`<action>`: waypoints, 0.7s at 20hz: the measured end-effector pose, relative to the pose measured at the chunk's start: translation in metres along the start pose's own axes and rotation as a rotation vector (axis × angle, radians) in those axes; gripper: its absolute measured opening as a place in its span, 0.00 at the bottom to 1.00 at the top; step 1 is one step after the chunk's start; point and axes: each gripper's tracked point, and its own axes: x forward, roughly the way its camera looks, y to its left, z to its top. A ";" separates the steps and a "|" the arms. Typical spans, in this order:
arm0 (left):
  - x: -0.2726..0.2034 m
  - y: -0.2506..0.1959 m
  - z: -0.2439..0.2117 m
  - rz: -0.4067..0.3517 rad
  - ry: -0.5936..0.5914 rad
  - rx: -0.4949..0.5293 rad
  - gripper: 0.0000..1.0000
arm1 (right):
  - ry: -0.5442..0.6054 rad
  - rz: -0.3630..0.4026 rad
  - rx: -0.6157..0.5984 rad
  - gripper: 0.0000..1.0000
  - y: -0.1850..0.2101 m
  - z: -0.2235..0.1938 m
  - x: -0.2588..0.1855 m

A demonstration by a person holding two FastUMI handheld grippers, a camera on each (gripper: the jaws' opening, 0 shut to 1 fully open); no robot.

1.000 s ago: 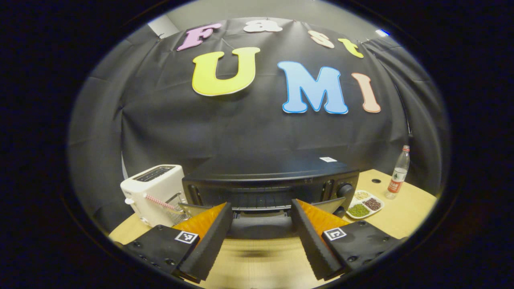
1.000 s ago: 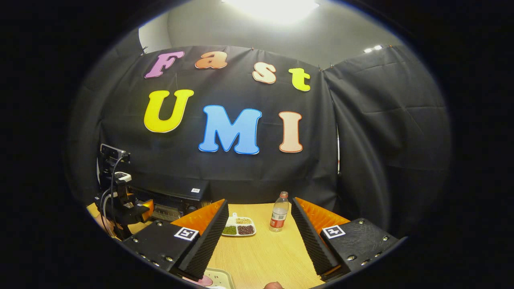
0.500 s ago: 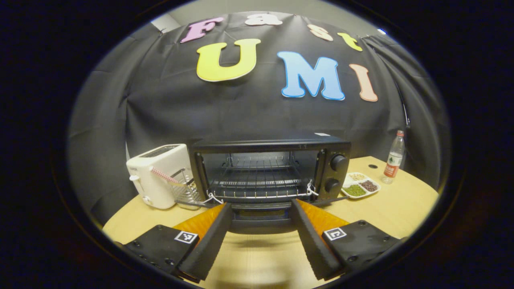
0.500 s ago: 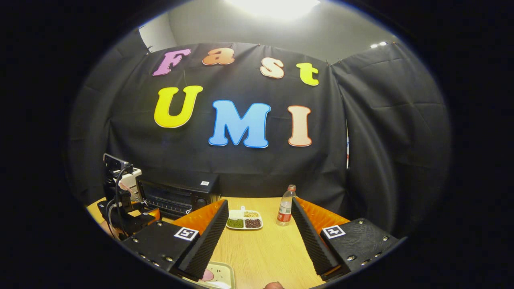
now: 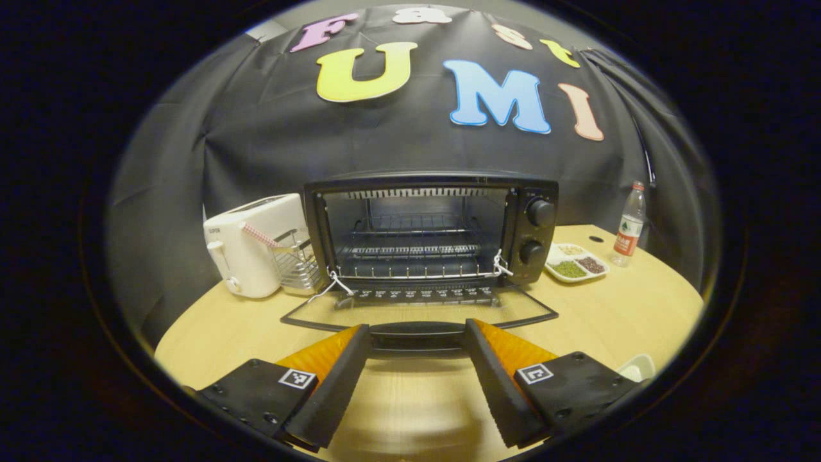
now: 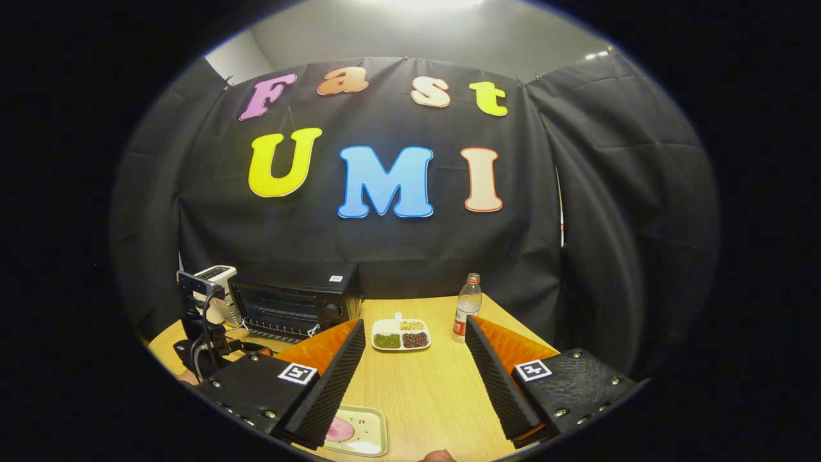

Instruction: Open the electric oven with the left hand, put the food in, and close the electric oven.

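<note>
Now the electric oven (image 5: pixel 430 228) stands at the far side of the tabletop (image 5: pixel 609 314) with its door (image 5: pixel 420 311) dropped flat. The left claw (image 5: pixel 417 378) hangs spread before the door handle, touching nothing. The right claw (image 6: pixel 414 385), also spread and empty, hovers over the tabletop beside a tray of food (image 6: pixel 359 431).
</note>
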 end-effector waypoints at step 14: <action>-0.145 0.010 0.163 0.010 -0.341 -0.016 0.98 | 0.424 0.312 0.081 0.97 0.044 -0.099 0.012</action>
